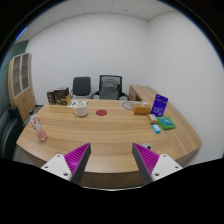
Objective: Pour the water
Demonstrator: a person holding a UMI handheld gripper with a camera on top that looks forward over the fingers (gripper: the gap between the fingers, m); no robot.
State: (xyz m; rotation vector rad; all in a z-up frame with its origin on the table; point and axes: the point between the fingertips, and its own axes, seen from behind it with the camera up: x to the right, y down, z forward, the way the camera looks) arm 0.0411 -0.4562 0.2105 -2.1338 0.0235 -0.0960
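My gripper is open and empty, its two fingers with magenta pads held above the near edge of a long wooden table. Far beyond the fingers, near the table's far edge, stands a white cup and beside it a small red round thing. A pink bottle-like thing stands at the table's left end. Nothing lies between the fingers.
A purple sign and green and blue items stand at the table's right end. Two black office chairs stand behind the table. A wooden cabinet is at the left wall, with boxes near it.
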